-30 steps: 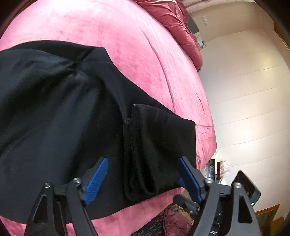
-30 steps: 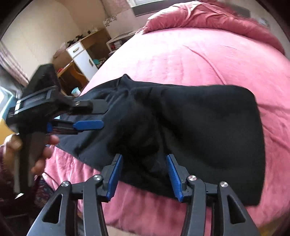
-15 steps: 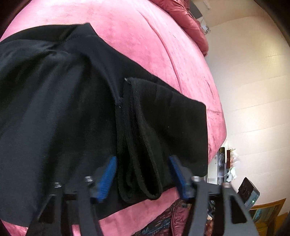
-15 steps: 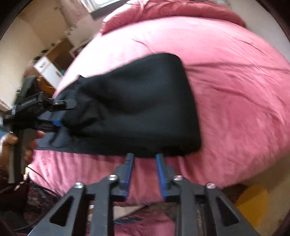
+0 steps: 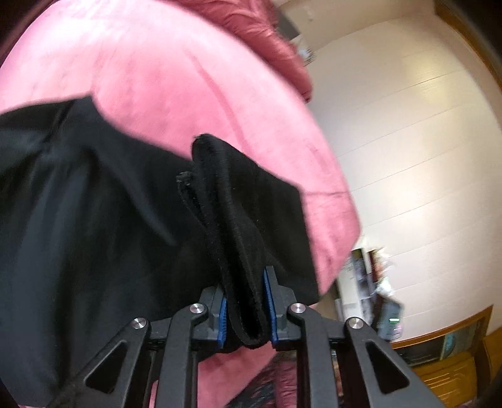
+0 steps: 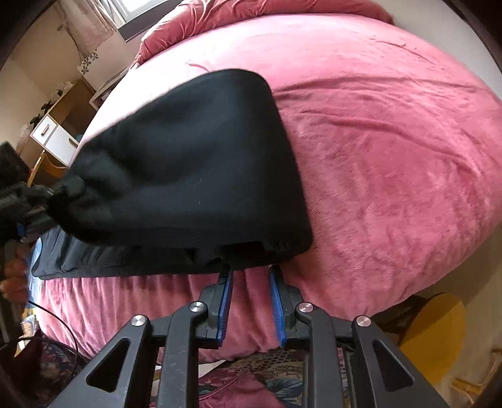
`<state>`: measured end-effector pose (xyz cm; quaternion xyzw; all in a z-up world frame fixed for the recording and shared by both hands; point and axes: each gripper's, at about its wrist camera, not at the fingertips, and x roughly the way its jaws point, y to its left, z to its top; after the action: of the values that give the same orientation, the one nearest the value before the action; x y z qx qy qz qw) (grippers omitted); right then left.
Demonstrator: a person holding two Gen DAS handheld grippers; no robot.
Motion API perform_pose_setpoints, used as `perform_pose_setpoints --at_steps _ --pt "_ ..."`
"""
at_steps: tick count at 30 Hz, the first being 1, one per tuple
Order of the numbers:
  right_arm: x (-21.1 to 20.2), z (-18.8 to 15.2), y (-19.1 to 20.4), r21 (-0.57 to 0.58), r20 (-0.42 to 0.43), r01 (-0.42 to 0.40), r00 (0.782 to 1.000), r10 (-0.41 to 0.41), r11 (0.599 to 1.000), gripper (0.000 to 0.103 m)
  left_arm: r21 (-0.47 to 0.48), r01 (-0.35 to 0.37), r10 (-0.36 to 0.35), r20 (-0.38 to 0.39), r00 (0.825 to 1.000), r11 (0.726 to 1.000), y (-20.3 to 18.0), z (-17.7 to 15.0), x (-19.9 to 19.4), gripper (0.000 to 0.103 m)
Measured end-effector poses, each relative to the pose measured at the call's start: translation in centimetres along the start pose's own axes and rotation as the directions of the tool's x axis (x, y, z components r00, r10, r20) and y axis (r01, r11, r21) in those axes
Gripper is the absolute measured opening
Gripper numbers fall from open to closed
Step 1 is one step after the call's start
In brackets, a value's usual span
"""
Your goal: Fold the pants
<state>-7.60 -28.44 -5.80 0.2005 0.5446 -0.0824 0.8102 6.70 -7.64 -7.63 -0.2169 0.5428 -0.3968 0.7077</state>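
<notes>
— What has changed since a second ago?

— The left tongs point(image 5: 245, 309), which stood wide apart over the black pants point(image 5: 94, 226), have drawn in, and their blue pads now press on a bunched fold of the hem; the jaws are closing on it. The right tongs point(image 6: 251, 303) have narrowed too. They sat over the middle of the cloth before and are now at its near edge.

— Do the right tongs hold anything?

— Their tips reach the dark edge of the pants point(image 6: 188, 175), and cloth seems to sit between them there, but pink bedcover shows through most of the gap, so a firm grip cannot be told.

— Where do the pants lie?

— On the pink bed point(image 6: 392, 150), near its front edge, folded into a thick slab. Seen from the right, the left tongs point(image 6: 47, 201) pinch the far left end, with a hand point(image 6: 14, 276) below them.

— And further off?

— A rumpled red quilt point(image 6: 251, 12) at the head of the bed, and a wooden desk point(image 6: 53, 138) with white drawers at the left.
</notes>
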Motion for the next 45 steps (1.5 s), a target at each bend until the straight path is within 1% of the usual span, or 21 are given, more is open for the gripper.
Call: perform_pose_setpoints --at_steps 2,4,8,9,10,13,15,16,17,18,20,21,24,25,26,28,31,35,39,42,45 --pt "0.1 0.2 -0.7 0.043 0.007 0.022 1.000 -0.022 0.999 0.028 0.025 0.022 -0.022 0.026 0.999 0.999 -1.2 0.2 -0.8 0.019" --pt "-0.1 0.3 -1.3 0.072 0.026 0.017 0.999 -0.019 0.997 0.052 0.049 0.038 -0.040 0.043 0.998 0.998 -2.3 0.2 -1.4 0.019" --pt "-0.9 0.6 -0.8 0.066 0.063 0.008 0.998 -0.012 0.998 0.068 0.087 0.060 -0.064 0.047 0.997 0.994 -4.2 0.3 -1.3 0.019" --pt "-0.9 0.7 -0.4 0.056 0.060 0.021 0.998 -0.024 0.998 0.080 0.094 0.064 -0.069 0.048 0.996 0.993 -4.4 0.3 -1.3 0.019" --pt "-0.7 0.9 0.0 0.037 0.061 0.045 0.997 -0.047 0.998 0.082 0.101 0.069 -0.074 0.052 0.996 0.992 -4.6 0.3 -1.5 0.018" --pt "-0.4 1.1 0.8 0.019 0.085 0.087 0.992 -0.089 0.996 0.081 0.126 0.078 -0.086 0.066 0.994 0.989 -5.6 0.1 -1.9 0.018" --pt "-0.5 1.7 0.2 0.064 0.146 0.132 0.979 -0.140 0.989 0.079 0.135 0.073 -0.085 0.085 0.993 0.988 -5.5 0.1 -2.6 0.018" --pt "-0.4 1.9 -0.1 0.078 0.149 0.158 0.974 -0.168 0.984 0.069 0.135 0.071 -0.084 0.089 0.993 0.988 -5.0 0.1 -3.2 0.018" --pt "-0.1 2.0 -0.4 0.090 0.144 0.189 0.969 -0.201 0.978 0.062 0.131 0.066 -0.078 0.090 0.993 0.989 -4.3 0.3 -4.2 0.017" --pt "0.1 1.9 -0.9 0.110 0.139 0.188 0.969 -0.203 0.976 0.058 0.128 0.062 -0.073 0.088 0.993 0.990 -4.0 0.1 -4.2 0.017" --pt "0.7 1.6 -1.4 0.116 0.117 0.187 0.973 -0.200 0.975 0.058 0.119 0.046 -0.055 0.079 0.995 0.992 -2.6 -0.6 -4.6 0.017" --pt "1.2 1.5 -1.4 0.111 0.095 0.195 0.974 -0.206 0.974 0.058 0.107 0.034 -0.041 0.066 0.997 0.994 -1.8 -1.1 -4.4 0.017" --pt "1.7 1.5 -1.6 0.118 0.072 0.175 0.980 -0.185 0.977 0.058 0.075 -0.048 0.046 0.030 0.998 0.996 1.1 -2.2 -3.6 0.017" --pt "1.8 1.5 -1.5 0.116 0.068 0.169 0.982 -0.177 0.979 0.058 0.047 -0.074 0.074 0.008 0.997 0.996 2.6 -2.6 -3.1 0.017" --pt "1.9 1.6 -1.5 0.113 0.065 0.165 0.983 -0.173 0.980 0.058 0.023 -0.121 0.121 -0.012 0.993 0.992 4.2 -3.0 -2.5 0.016" --pt "2.1 1.6 -1.2 0.095 0.057 0.165 0.984 -0.171 0.982 0.063 -0.002 -0.160 0.160 -0.043 0.986 0.987 6.0 -3.5 -1.7 0.017" --pt "2.4 1.7 -0.2 0.049 0.051 0.185 0.981 -0.187 0.982 0.063 -0.038 -0.138 0.136 -0.042 0.990 0.990 6.6 -3.8 -1.7 0.019" --pt "1.5 1.5 0.5 -0.033 0.034 0.198 0.980 -0.197 0.980 0.063 -0.040 -0.157 0.155 -0.040 0.987 0.987 6.0 -3.9 -2.8 0.028" --pt "-0.6 0.3 1.1 -0.131 0.028 0.218 0.976 -0.217 0.967 0.063 -0.035 -0.144 0.144 -0.020 0.989 0.989 6.1 -4.5 -4.9 0.028" --pt "-2.3 -0.1 1.9 -0.208 0.057 0.198 0.980 -0.190 0.958 0.061 -0.063 -0.112 0.109 -0.050 0.993 0.992 7.3 -4.2 -5.3 0.031" --pt "-3.8 -0.1 4.5 -0.290 0.101 0.175 0.983 -0.151 0.941 0.058 -0.098 -0.092 0.085 -0.072 0.994 0.991 8.1 -5.0 -5.0 0.032"
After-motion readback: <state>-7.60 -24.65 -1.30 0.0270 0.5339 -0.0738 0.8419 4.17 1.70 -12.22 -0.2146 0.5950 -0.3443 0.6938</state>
